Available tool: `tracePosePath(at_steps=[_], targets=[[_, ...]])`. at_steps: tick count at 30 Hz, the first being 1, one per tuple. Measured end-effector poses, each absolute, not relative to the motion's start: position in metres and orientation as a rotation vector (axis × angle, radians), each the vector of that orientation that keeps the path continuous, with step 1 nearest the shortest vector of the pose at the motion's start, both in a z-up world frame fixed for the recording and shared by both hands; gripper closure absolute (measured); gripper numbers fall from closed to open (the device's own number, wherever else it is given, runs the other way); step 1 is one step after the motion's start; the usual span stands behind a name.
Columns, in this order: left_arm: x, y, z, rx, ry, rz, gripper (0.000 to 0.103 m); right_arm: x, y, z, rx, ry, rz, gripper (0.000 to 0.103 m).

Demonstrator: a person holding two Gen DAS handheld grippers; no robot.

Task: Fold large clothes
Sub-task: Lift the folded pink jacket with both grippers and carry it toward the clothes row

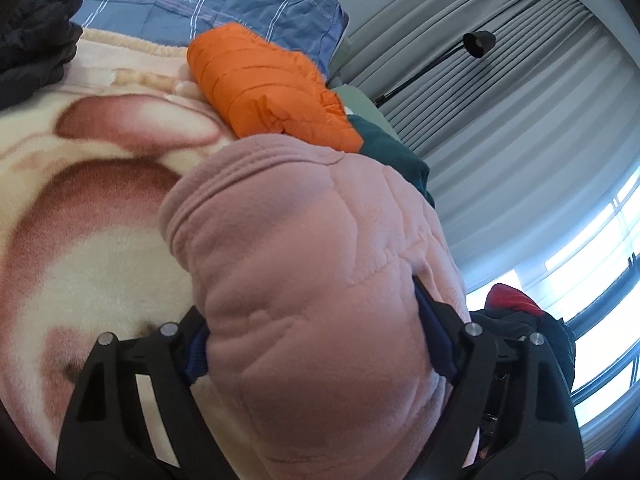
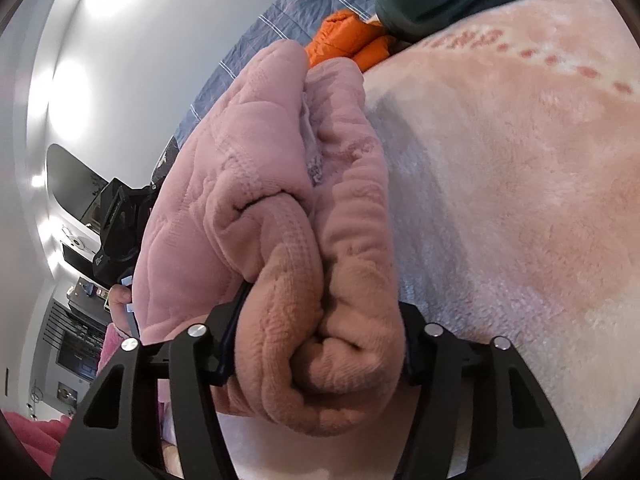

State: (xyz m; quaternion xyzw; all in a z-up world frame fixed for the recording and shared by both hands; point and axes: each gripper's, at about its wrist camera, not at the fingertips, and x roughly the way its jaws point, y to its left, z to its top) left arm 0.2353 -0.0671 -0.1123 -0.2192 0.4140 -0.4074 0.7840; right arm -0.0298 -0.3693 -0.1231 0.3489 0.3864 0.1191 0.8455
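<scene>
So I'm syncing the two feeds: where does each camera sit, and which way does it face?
Left wrist: behind the left gripper, facing across the bed toward grey curtains; its black fingers clamp the thick pink fleece garment.
Right wrist: behind the right gripper, facing a white wall; a hand shows.
Shared: pink garment, orange puffer jacket, patterned plush blanket.

My left camera looks forward along its fingers, pressed close against the pink fleece (image 1: 320,280), facing across the blanket (image 1: 80,248) toward the curtains (image 1: 500,92). My right camera sits just as close to the same fleece (image 2: 256,184), facing along the blanket (image 2: 500,180) toward a white wall (image 2: 132,40). Both views share the fleece, blanket and orange jacket (image 1: 268,88) (image 2: 348,36).
</scene>
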Motion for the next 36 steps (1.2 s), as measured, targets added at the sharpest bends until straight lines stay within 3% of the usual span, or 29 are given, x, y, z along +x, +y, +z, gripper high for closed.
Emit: tracePosePath(at_steps=[11, 22, 30, 36], targets=[[0.219, -0.045, -0.044, -0.441, 0.772, -0.857, 0.021, -0.012, -0.351, -0.06, 0.64, 0.715, 0.386, 0.051], [0.281, 0.005, 0.078, -0.366, 0.578, -0.752, 0.02, 0.131, -0.323, 0.01, 0.575, 0.62, 0.556, 0.051], [0.368, 0.027, 0.109, -0.34, 0.483, -0.676, 0.02, 0.255, -0.306, 0.0, 0.602, 0.596, 0.589, 0.051], [0.447, 0.031, 0.096, -0.293, 0.474, -0.523, 0.019, 0.346, -0.288, -0.054, 0.672, 0.566, 0.507, 0.05]])
